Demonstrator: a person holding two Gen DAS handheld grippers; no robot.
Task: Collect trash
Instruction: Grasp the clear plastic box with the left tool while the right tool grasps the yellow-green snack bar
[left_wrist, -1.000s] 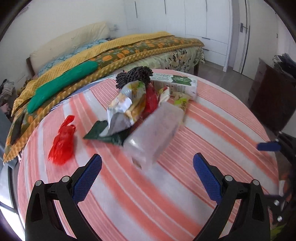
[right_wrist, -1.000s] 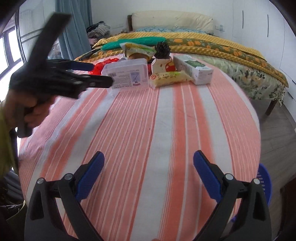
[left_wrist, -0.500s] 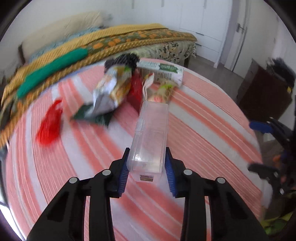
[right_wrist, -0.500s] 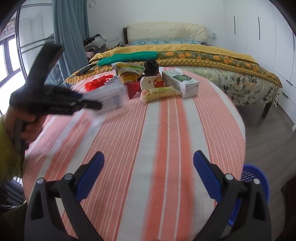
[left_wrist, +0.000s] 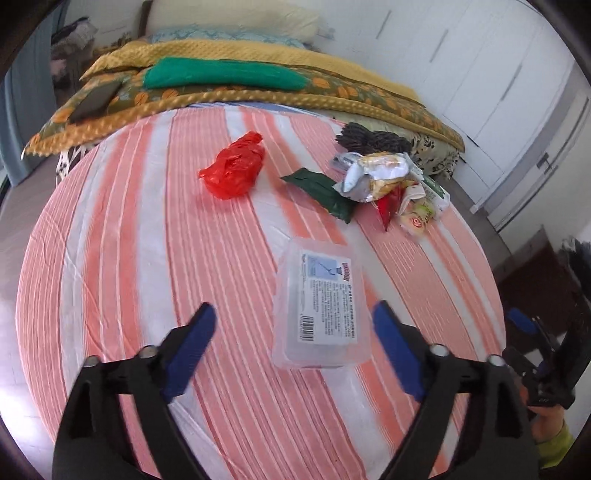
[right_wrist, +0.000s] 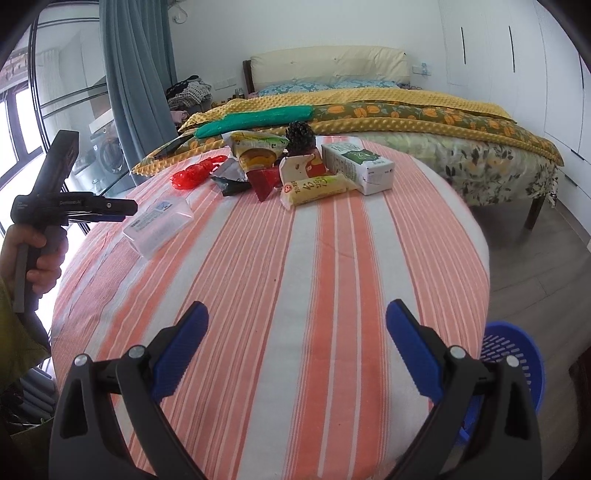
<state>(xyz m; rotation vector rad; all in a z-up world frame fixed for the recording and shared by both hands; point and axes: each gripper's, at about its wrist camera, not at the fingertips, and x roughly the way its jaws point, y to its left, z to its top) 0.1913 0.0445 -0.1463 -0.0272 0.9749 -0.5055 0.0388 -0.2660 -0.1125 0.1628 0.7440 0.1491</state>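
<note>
A clear plastic box (left_wrist: 317, 306) with a printed label lies flat on the striped table (left_wrist: 147, 258). My left gripper (left_wrist: 293, 310) hovers just over it, its jaws opening wide, the box under the gap but untouched by the pads. From the right wrist view the same box (right_wrist: 159, 221) rests near the left gripper's fingertips (right_wrist: 122, 208). A red plastic bag (left_wrist: 234, 170), a green wrapper (left_wrist: 325, 190) and a crumpled snack bag (left_wrist: 380, 175) lie farther off. My right gripper (right_wrist: 297, 310) is open over bare cloth, holding nothing.
A milk carton (right_wrist: 356, 166), a yellow-green wrapped roll (right_wrist: 317, 188) and a dark pine cone (right_wrist: 301, 136) sit at the table's far side. A blue perforated basket (right_wrist: 513, 354) stands on the floor by the table's right edge. A bed (right_wrist: 406, 110) lies behind.
Half a second ago the left gripper was shut on the clear box; now its jaws stand apart and the box lies flat on the table, away from the pile. The right gripper hardly moved.
</note>
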